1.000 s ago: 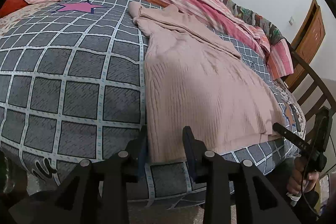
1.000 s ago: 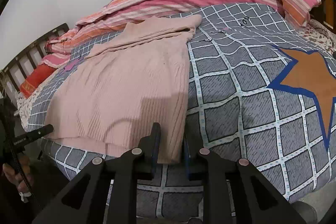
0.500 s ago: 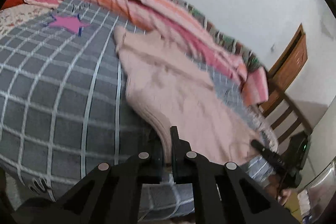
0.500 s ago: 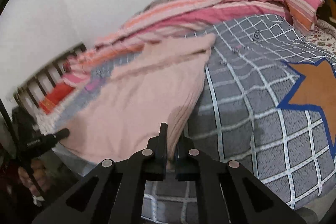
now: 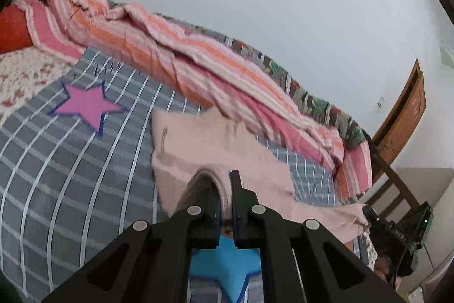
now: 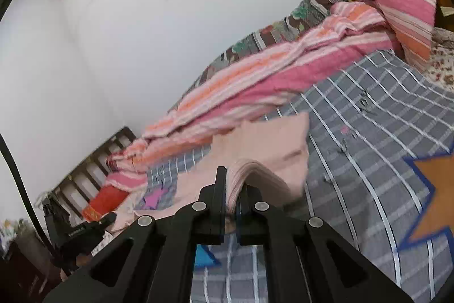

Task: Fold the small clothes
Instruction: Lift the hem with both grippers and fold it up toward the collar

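Both grippers are clamped on the hem of the pink sweater. A second ago their jaws stood apart over the hem as it lay flat at the near edge of the bed; now they are shut on it and the hem is raised off the cover.

The left gripper (image 5: 225, 189) pinches a ribbed fold of the sweater (image 5: 215, 144), which arches up over its left finger and runs away from it toward the far side of the bed. The right gripper (image 6: 231, 186) holds the other hem corner the same way, the knit (image 6: 266, 144) bulging over its right finger. In each view the other gripper shows at the edge, with the hem stretched between the two.

A blue star (image 5: 224, 266) on the cover, hidden under the sweater before, now shows below the left gripper's fingers. The sweater's upper part rests on the grey checked cover (image 5: 71, 175), its far end close to the striped pink and orange quilt (image 5: 198, 61) bunched along the wall. A pink star (image 5: 88, 104) lies left of the sweater, an orange star (image 6: 437, 189) to its right. The views are tilted and partly blurred compared with the earlier ones.
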Available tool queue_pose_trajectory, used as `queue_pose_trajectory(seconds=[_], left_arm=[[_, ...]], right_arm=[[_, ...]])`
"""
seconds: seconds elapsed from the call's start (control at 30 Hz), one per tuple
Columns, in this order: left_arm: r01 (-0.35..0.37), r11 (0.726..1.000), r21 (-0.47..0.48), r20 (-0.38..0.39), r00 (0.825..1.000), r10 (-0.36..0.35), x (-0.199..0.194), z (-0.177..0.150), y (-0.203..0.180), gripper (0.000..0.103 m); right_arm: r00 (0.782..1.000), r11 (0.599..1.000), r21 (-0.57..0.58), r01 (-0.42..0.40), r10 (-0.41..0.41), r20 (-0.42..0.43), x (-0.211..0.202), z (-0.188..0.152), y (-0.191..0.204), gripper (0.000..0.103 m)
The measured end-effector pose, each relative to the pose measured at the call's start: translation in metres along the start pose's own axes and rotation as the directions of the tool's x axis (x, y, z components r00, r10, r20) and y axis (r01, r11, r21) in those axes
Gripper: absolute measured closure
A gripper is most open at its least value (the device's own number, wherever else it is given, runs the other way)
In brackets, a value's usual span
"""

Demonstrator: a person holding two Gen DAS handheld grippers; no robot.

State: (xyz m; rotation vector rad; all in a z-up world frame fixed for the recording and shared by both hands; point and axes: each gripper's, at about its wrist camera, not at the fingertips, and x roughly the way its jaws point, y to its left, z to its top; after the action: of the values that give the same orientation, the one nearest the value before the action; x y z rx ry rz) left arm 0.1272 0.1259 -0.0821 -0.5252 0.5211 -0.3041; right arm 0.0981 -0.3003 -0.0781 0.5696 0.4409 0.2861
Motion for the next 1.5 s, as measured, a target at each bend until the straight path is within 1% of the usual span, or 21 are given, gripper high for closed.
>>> queue_pose_trajectory(seconds=[0.13,0.23,0.37,0.5,0.63,0.73,0.87,1.03,1.1,1.13,1.17,1.2,1.27,1.3,1.33,1.4,1.43,1.5], left_arm=[[-0.013,1.0,-0.002,0.022,1.0,0.013,0.018,0.023,-0.004,0.097],[-0.042,0.999,0.016,0.027,0.999,0.042,0.039,0.035,-0.007,0.097],[-0.077,0.995,0.057,0.032,0.997,0.076,0.069,0.043,-0.007,0.097],[-0.114,0.993,0.034,-0.005,0.993,0.114,0.106,0.052,0.006,0.097],[-0.149,0.989,0.017,-0.033,0.988,0.15,0.139,0.061,0.015,0.097],[-0.188,0.982,0.012,-0.066,0.98,0.189,0.167,0.067,0.021,0.097],[-0.219,0.976,0.008,-0.105,0.97,0.218,0.204,0.077,0.029,0.097],[-0.259,0.966,0.014,-0.144,0.955,0.258,0.239,0.081,0.033,0.096],[-0.254,0.967,-0.003,-0.176,0.952,0.249,0.251,0.082,0.038,0.094],[-0.25,0.968,-0.008,-0.186,0.952,0.244,0.255,0.084,0.038,0.092],[-0.25,0.968,-0.006,-0.198,0.949,0.244,0.258,0.084,0.039,0.086],[-0.251,0.968,-0.003,-0.199,0.949,0.245,0.258,0.084,0.039,0.082],[-0.239,0.971,-0.009,-0.177,0.956,0.234,0.254,0.082,0.04,0.063],[-0.222,0.975,-0.009,-0.166,0.962,0.218,0.249,0.08,0.039,0.061],[-0.215,0.976,-0.005,-0.167,0.963,0.212,0.247,0.078,0.039,0.061],[-0.222,0.975,0.014,-0.18,0.959,0.221,0.241,0.073,0.037,0.061],[-0.222,0.975,0.013,-0.178,0.959,0.221,0.236,0.07,0.037,0.061],[-0.22,0.976,0.008,-0.171,0.961,0.218,0.224,0.061,0.038,0.061]], right_arm=[[1.0,1.0,0.009,0.002,-0.002,0.01,0.021,0.024,0.001,0.098],[1.0,1.0,-0.002,0.012,-0.012,0.009,0.038,0.035,0.001,0.098],[0.998,0.997,-0.047,0.058,-0.059,-0.014,0.071,0.047,0.001,0.098],[0.994,0.992,-0.082,0.099,-0.102,-0.039,0.101,0.053,-0.006,0.098],[0.989,0.991,-0.063,0.119,-0.124,-0.084,0.137,0.06,-0.02,0.098],[0.983,0.988,-0.058,0.14,-0.146,-0.114,0.161,0.065,-0.029,0.098],[0.969,0.981,-0.065,0.181,-0.189,-0.159,0.198,0.07,-0.041,0.098],[0.951,0.972,-0.064,0.226,-0.235,-0.202,0.238,0.072,-0.056,0.098],[0.941,0.968,-0.066,0.241,-0.25,-0.228,0.255,0.071,-0.061,0.098],[0.935,0.967,-0.067,0.244,-0.253,-0.25,0.262,0.07,-0.064,0.095],[0.923,0.964,-0.078,0.253,-0.265,-0.279,0.27,0.069,-0.066,0.092],[0.916,0.962,-0.092,0.257,-0.273,-0.295,0.273,0.068,-0.067,0.089],[0.917,0.961,-0.13,0.245,-0.274,-0.29,0.269,0.062,-0.067,0.078],[0.92,0.957,-0.16,0.24,-0.277,-0.276,0.263,0.058,-0.063,0.076],[0.921,0.955,-0.177,0.24,-0.281,-0.269,0.261,0.057,-0.061,0.074],[0.909,0.942,-0.218,0.254,-0.31,-0.279,0.254,0.055,-0.053,0.074],[0.906,0.941,-0.227,0.251,-0.311,-0.286,0.25,0.054,-0.051,0.074],[0.917,0.949,-0.221,0.225,-0.283,-0.282,0.234,0.049,-0.047,0.072]])
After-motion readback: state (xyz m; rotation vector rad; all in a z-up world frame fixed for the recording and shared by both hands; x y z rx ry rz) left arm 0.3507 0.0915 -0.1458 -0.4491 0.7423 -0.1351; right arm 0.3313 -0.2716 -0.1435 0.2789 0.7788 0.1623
